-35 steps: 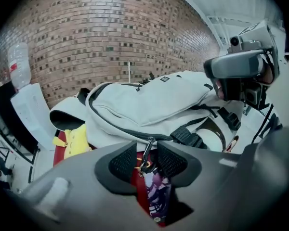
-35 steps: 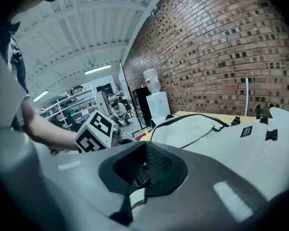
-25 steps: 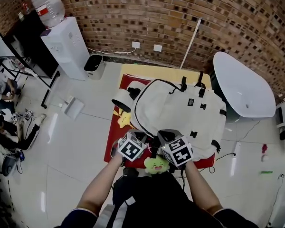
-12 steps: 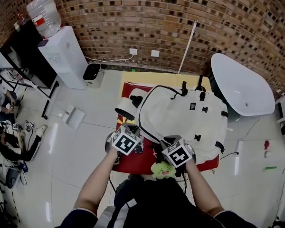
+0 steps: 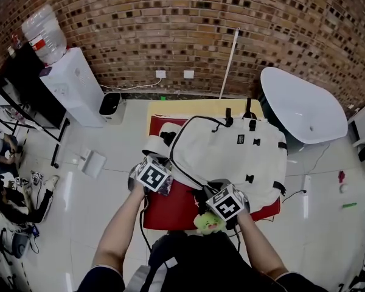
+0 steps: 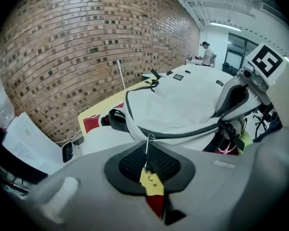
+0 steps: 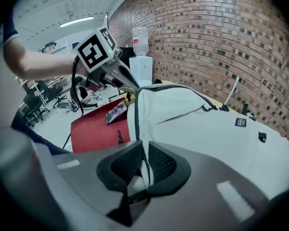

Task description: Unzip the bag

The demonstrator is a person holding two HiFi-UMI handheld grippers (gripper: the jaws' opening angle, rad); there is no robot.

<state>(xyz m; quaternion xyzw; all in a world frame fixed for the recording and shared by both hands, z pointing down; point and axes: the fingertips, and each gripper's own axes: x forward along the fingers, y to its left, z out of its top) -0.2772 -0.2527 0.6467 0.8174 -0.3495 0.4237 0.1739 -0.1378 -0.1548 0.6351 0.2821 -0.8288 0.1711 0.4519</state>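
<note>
– Left gripper view first: what has the left gripper (image 6: 148, 149) got?
– Its jaws are clamped on the pull (image 6: 151, 181), a thin wire loop with a yellow-and-red tag. The pull sits at the near left edge of the bag (image 6: 183, 97).
– And where does the bag lie?
– Flat on the red mat (image 5: 170, 208), with its top end away from the person, toward the brick wall (image 5: 188, 29).
– The right gripper (image 7: 144, 153)?
– Its jaws have just been closing. A fold of the bag's edge, white cloth with the dark zip seam, is pinched between the pads. It sits at the near corner, on the person's side of the pull.
– So which way does the zip go from the pull?
– The track (image 6: 127, 105) leaves the left fingers and runs away from the person up the bag's left side, then bends right across the top. The stretch between the two grippers looks parted, though I can't tell how far.
– Then the move turns on that line?
– I'd judge so. The left hand holds the pull, so it should follow the curve away from the right. The right should hold the cloth taut behind it. Pulling off the track's line would likely jam the slider.
</note>
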